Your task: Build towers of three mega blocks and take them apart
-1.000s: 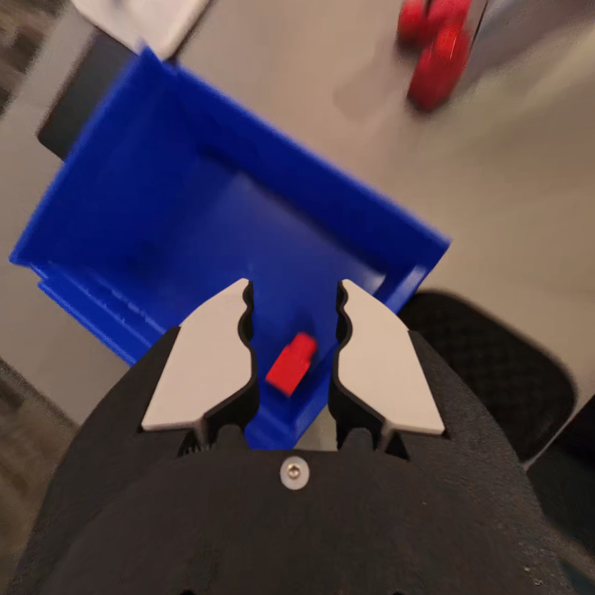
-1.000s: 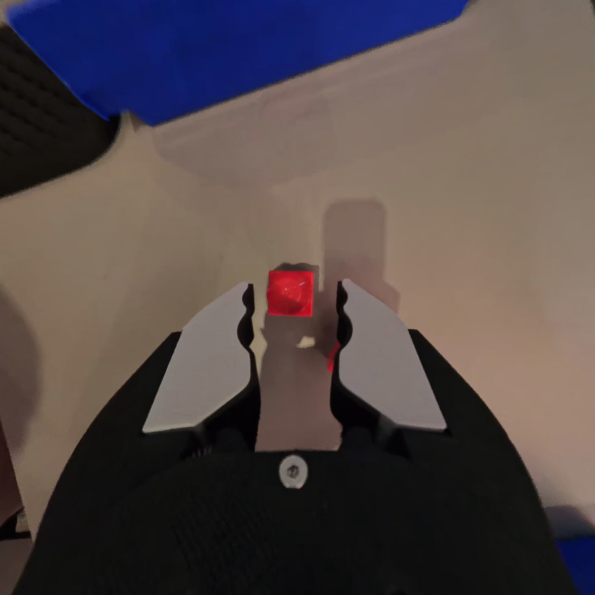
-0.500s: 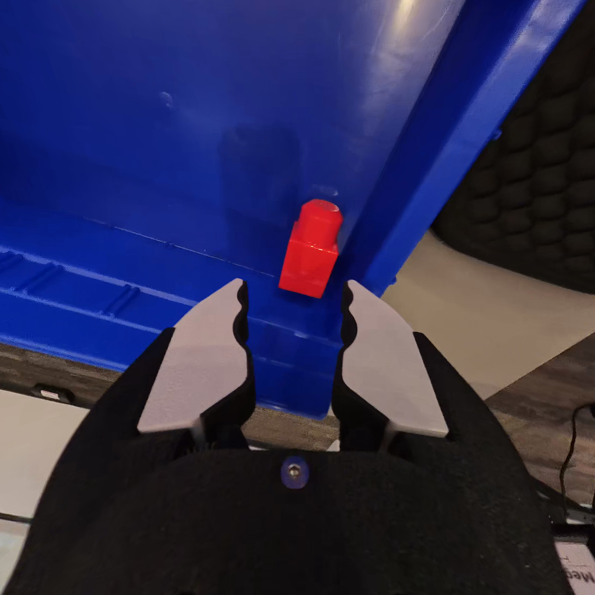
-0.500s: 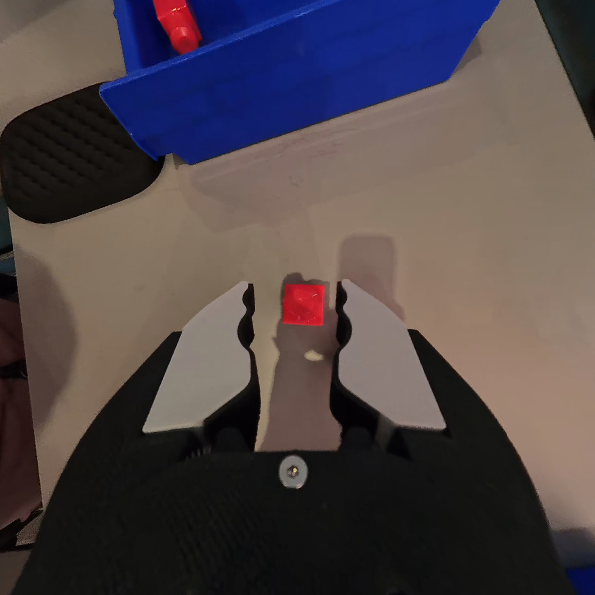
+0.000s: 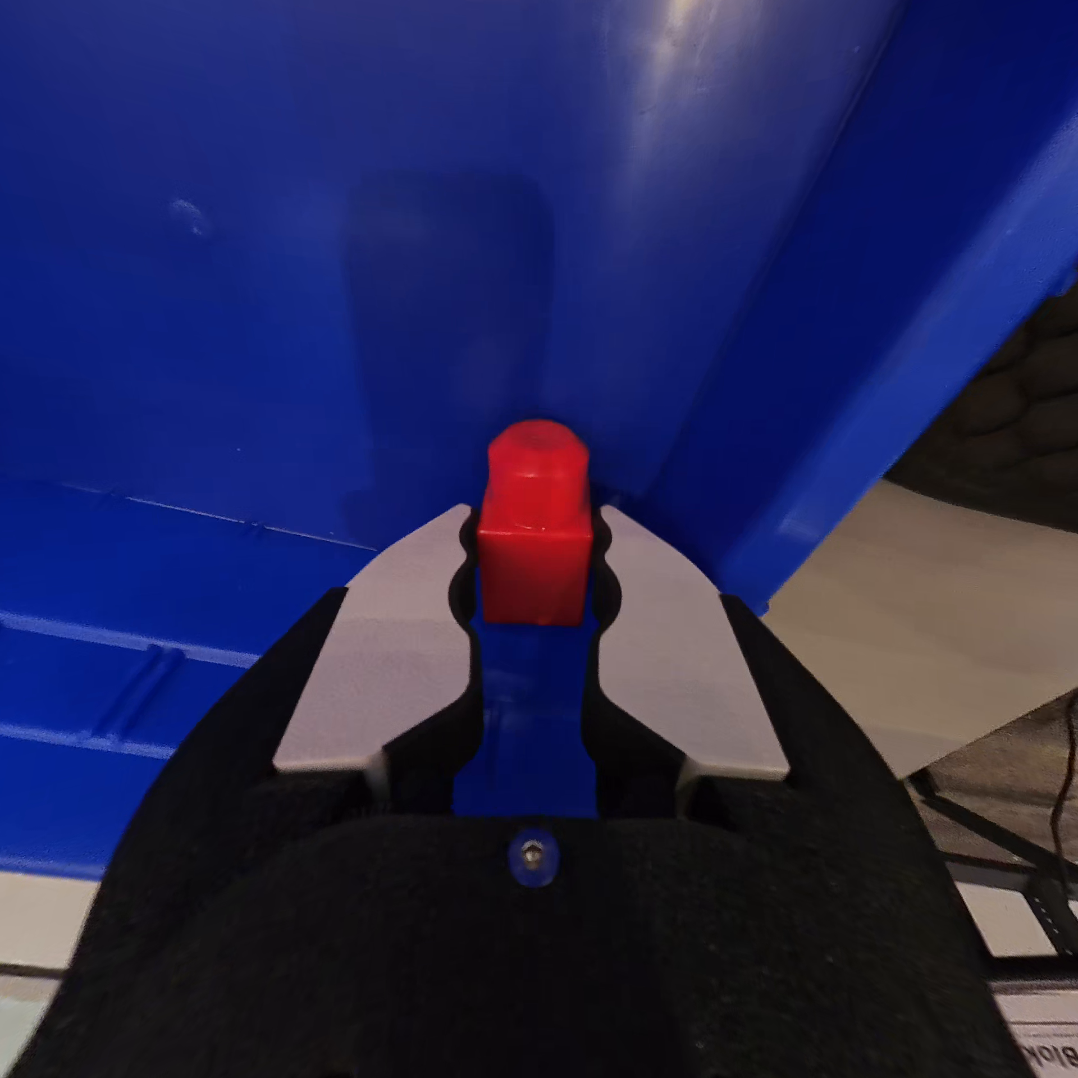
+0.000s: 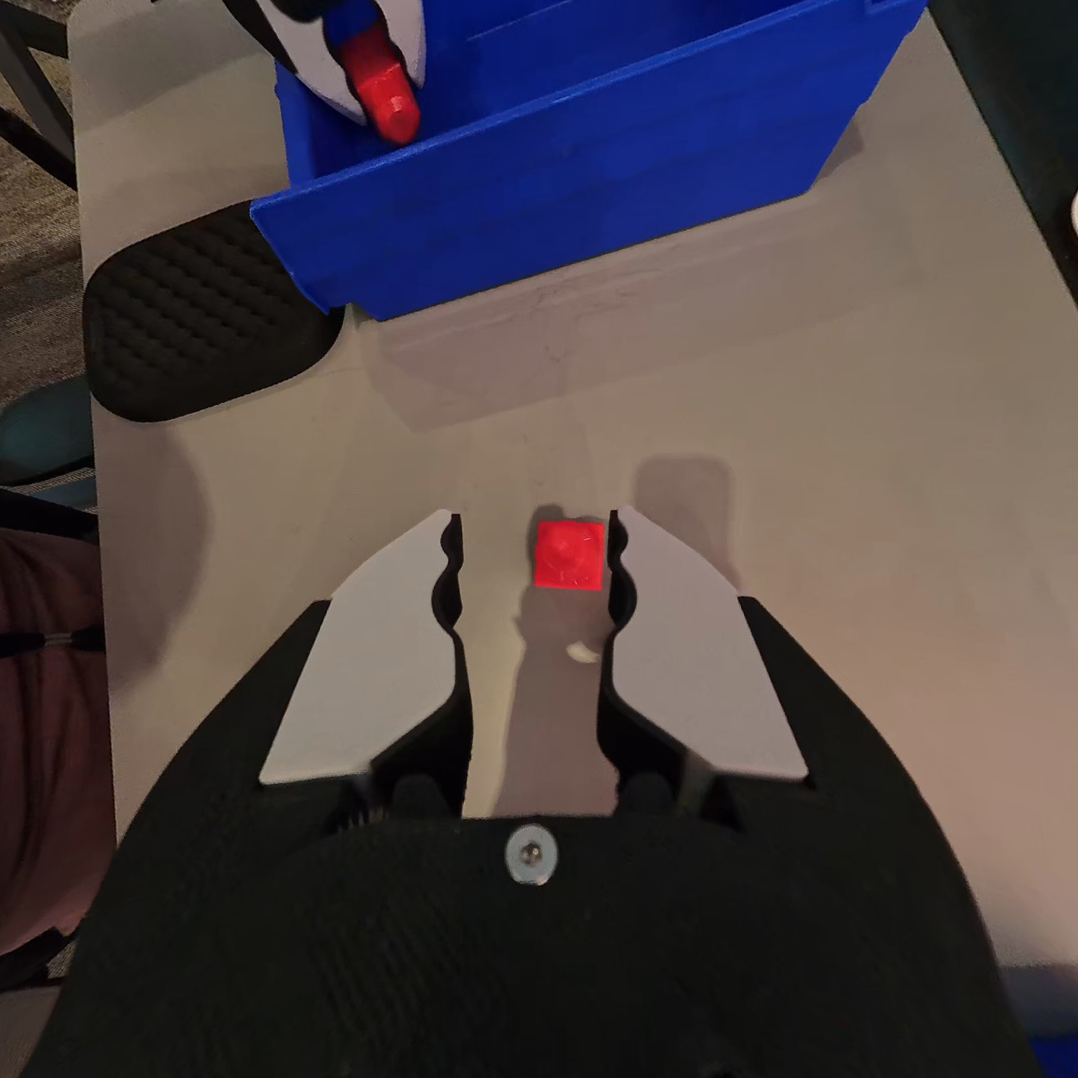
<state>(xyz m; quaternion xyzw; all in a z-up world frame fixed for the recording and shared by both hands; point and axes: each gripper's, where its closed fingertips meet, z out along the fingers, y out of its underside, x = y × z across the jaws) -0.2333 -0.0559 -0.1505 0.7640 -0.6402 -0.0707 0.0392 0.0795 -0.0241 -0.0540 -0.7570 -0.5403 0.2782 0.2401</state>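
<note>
My left gripper (image 5: 534, 519) is inside the blue bin (image 5: 291, 291), shut on a red mega block (image 5: 531, 548). Its pads press the block's two sides and the stud points away from me. The right wrist view shows the same grasp in the bin's (image 6: 583, 204) left corner, with the block (image 6: 388, 108) between the left gripper's fingers (image 6: 326, 76). My right gripper (image 6: 535, 525) is open above the table (image 6: 816, 408). A second red block (image 6: 570, 555) stands stud up below it, close to the right finger, and the pads do not press it.
A black textured pad (image 6: 198, 315) lies at the table's left edge beside the bin. A person's dark red sleeve (image 6: 46, 700) is at the far left. A small white scrap (image 6: 583, 652) lies on the table between my right fingers. The tips of one gripper are about 35 cm away from the tips of the other.
My left gripper moved forward into the bin and closed on the red block lying there. My right gripper stayed open over the table block, which now sits nearer its right finger.
</note>
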